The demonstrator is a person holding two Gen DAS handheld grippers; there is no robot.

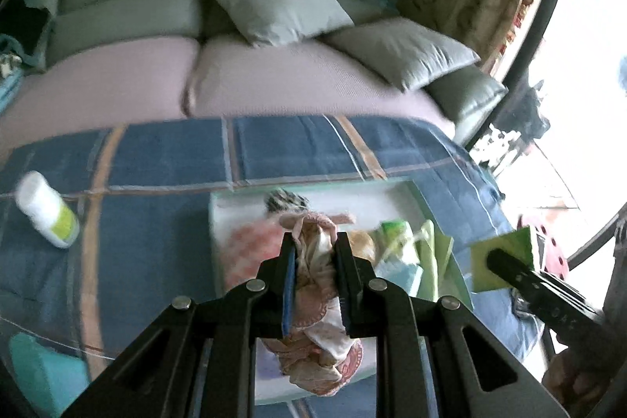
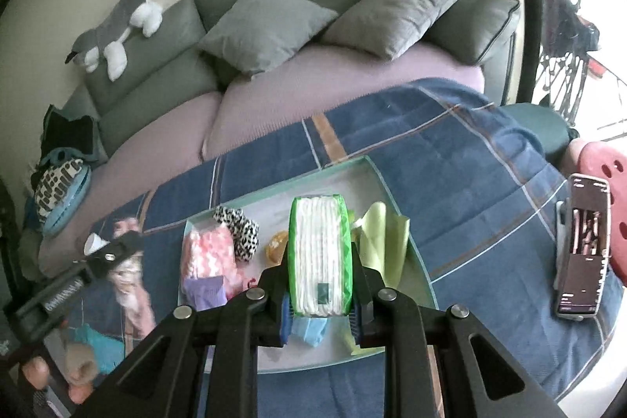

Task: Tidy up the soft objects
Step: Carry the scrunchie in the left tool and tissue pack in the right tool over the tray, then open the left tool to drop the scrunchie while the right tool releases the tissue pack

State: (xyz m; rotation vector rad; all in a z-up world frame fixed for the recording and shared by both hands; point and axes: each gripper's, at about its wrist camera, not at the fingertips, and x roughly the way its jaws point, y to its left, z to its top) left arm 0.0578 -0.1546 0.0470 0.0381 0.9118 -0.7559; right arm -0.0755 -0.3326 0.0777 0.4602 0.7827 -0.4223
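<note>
My left gripper (image 1: 316,241) is shut on a pink and cream frilled cloth (image 1: 315,300), which hangs above the near edge of a pale green tray (image 1: 313,189). The tray lies on a blue checked blanket. My right gripper (image 2: 319,261) is shut on a green-edged pack of white pads (image 2: 319,253), upright over the tray (image 2: 274,189). In the tray lie a pink zigzag cloth (image 2: 211,253), a leopard-print piece (image 2: 239,228) and a yellow-green cloth (image 2: 386,241). In the right wrist view, the left gripper (image 2: 117,249) and its cloth (image 2: 129,277) hang left of the tray.
A white bottle with a green label (image 1: 47,210) lies on the blanket at left. A phone on a stand (image 2: 584,249) sits right of the tray. Behind is a sofa with grey cushions (image 2: 266,26) and a plush dog (image 2: 113,30).
</note>
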